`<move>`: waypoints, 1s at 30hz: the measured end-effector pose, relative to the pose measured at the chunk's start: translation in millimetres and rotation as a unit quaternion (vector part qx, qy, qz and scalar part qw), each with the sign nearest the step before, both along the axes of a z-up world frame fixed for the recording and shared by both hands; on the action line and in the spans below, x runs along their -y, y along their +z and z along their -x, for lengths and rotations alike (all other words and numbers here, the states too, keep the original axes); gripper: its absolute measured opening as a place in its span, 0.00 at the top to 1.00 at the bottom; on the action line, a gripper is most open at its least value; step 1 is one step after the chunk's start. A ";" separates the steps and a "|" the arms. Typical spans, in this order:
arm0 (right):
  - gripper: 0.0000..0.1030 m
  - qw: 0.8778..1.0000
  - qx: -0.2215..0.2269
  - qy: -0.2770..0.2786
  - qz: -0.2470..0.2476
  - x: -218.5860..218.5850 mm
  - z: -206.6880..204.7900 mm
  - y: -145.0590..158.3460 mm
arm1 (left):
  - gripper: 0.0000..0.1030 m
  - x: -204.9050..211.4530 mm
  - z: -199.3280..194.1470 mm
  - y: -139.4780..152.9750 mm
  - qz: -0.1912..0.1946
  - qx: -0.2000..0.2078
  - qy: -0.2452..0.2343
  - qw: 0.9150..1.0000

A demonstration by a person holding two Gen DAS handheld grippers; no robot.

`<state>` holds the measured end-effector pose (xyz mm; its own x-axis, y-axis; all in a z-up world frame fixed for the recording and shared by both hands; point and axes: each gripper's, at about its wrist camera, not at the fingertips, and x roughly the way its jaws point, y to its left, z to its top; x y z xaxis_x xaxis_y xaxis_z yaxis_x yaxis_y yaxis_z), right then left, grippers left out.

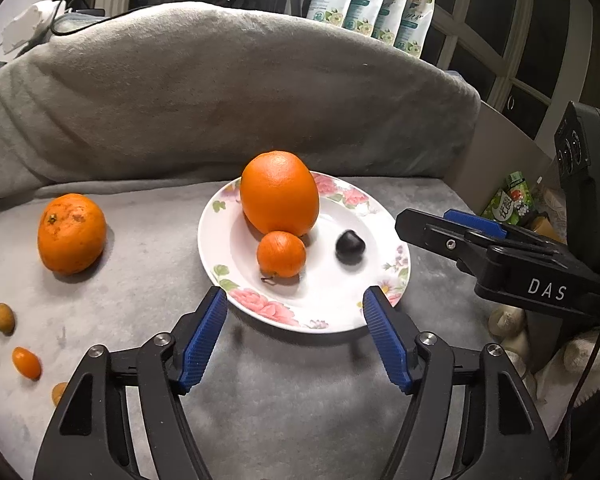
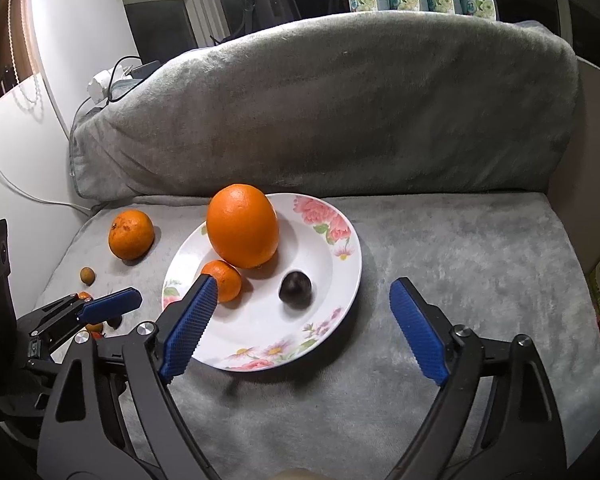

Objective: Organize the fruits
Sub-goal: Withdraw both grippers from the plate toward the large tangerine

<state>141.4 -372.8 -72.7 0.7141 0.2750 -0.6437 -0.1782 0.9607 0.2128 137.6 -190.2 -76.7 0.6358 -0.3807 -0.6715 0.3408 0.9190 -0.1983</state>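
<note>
A white floral plate [image 1: 332, 312] [image 2: 260, 332] sits on the grey blanket. It holds a large orange [image 1: 279, 193] [image 2: 242, 225], a small mandarin [image 1: 281, 254] [image 2: 224, 280] and a dark chestnut-like fruit [image 1: 350, 246] [image 2: 295, 287]. A tangerine [image 1: 71, 233] [image 2: 131, 234] lies left of the plate, with small kumquats [image 1: 26, 362] and a longan [image 1: 3, 318] [image 2: 87, 275] nearer. My left gripper [image 1: 294, 300] is open and empty at the plate's near rim. My right gripper [image 2: 302, 284] is open and empty, above the plate's right side; it also shows in the left wrist view [image 1: 452, 228].
A grey cushion [image 1: 220, 92] [image 2: 332, 108] backs the seat. Floral packets [image 1: 372, 4] stand behind it by the window. A white charger with cables [image 2: 100, 86] lies at the back left. A cardboard wall [image 2: 596, 152] borders the right side.
</note>
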 end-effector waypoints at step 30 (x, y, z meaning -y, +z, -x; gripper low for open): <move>0.12 0.998 -0.005 0.049 -0.042 -46.0 -7.2 23.1 | 0.32 -100.5 -0.6 9.6 0.046 0.004 0.090 0.995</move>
